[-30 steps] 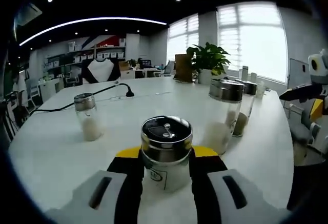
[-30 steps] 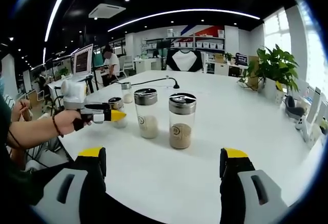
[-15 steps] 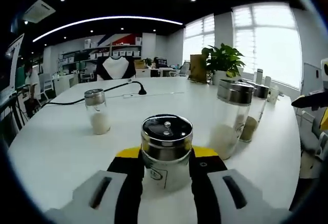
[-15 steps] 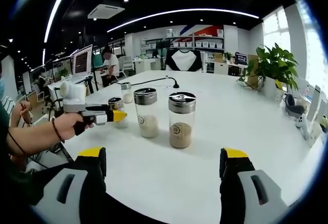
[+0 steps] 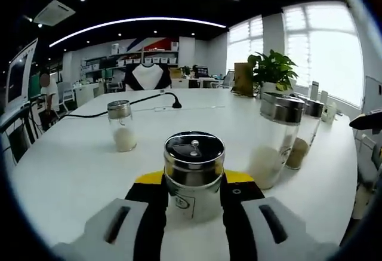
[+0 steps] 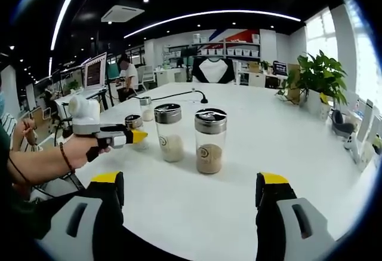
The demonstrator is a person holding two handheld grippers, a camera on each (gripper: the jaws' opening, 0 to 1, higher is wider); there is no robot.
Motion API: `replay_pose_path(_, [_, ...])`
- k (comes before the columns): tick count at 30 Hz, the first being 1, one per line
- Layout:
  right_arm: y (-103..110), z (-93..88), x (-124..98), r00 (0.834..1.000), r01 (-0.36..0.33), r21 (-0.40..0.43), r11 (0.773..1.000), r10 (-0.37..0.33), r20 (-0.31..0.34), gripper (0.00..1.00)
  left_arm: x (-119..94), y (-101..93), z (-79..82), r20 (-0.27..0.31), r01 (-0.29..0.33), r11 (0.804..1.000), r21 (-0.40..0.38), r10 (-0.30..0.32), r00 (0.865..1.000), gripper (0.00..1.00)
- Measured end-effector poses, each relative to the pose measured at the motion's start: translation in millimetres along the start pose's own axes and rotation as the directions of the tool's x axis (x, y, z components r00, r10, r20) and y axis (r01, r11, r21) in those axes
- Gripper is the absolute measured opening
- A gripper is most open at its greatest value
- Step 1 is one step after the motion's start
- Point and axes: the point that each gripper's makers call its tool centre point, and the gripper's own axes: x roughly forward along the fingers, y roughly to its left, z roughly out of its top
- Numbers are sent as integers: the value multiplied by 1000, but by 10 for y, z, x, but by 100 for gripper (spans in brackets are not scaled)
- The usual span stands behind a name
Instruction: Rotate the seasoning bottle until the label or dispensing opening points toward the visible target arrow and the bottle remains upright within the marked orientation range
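My left tool is clamped on the seasoning bottle, upright on the surface, mid-rotation; next I twist further. My right tool waits, jaws apart.

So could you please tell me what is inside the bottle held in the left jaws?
The held bottle has clear glass and a logo, but the jaws and the steel lid cover most of it, so any contents cannot be seen.

Btl btwn left gripper jaws, 3 jars behind.
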Motion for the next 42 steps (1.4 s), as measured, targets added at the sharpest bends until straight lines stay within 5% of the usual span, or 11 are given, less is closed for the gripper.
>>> replay_pose_path(13, [-9,-28,-10,1000,-3,0,1000,3,-12,94,11,20,-2,-8,9,1000,-18,-9,1000,37])
replay_pose_path(17, [-7,-35,-8,1000,-6,1,1000,6,-16,94,-39,60,-35,-28,11,1000,23,-10,1000,58])
replay_pose_path(23, [-20,-50,10,1000,-7,1,1000,7,-21,94,-140,13,-7,21,115,991,61,-117,993,57])
replay_pose_path(26, [-16,-49,14,1000,-9,3,1000,9,-19,94,-155,34,-45,-1,121,989,89,-121,993,56])
replay_pose_path(38, [-18,-77,16,1000,-11,7,1000,11,-28,94,-154,1,13,-5,286,940,188,-290,957,57])
replay_pose_path(42, [-40,-69,0,1000,-5,9,1000,6,-23,94,-141,-22,91,-4,377,896,237,-387,922,58])
